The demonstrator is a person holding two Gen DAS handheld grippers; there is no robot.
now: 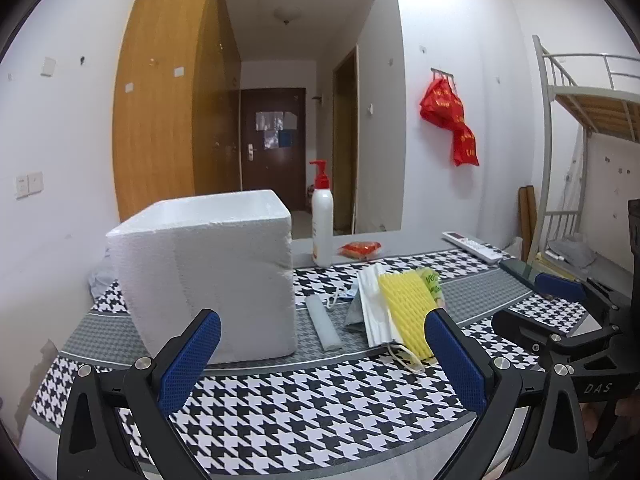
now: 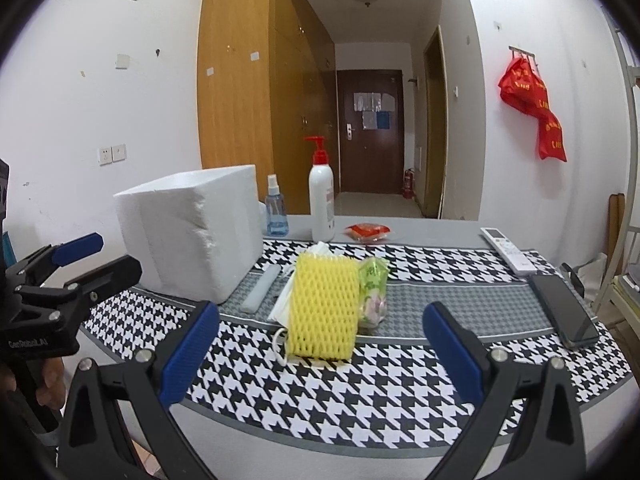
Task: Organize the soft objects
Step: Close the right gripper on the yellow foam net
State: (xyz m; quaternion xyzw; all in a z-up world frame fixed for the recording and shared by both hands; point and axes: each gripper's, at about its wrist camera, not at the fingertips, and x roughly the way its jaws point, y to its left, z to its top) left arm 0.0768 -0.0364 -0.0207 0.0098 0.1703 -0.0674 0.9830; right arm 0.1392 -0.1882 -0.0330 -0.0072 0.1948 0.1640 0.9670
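Yellow foam netting (image 2: 324,308) lies in the middle of the houndstooth tablecloth (image 2: 360,392), on top of white face masks (image 1: 374,304) and touching a green wrapped packet (image 2: 373,292) on its right. A pale grey strip (image 2: 262,289) rests just to the left, beside a white foam box (image 2: 192,232). Behind them stand a white pump bottle (image 2: 321,200), a small blue spray bottle (image 2: 277,212) and a red packet (image 2: 367,232); a remote (image 2: 508,249) and a phone (image 2: 564,310) lie to the right. The left gripper (image 1: 324,354) and right gripper (image 2: 320,346) both hover above the cloth with jaws spread wide, holding nothing. The netting sits between the right gripper's 2 blue pads (image 2: 192,354).
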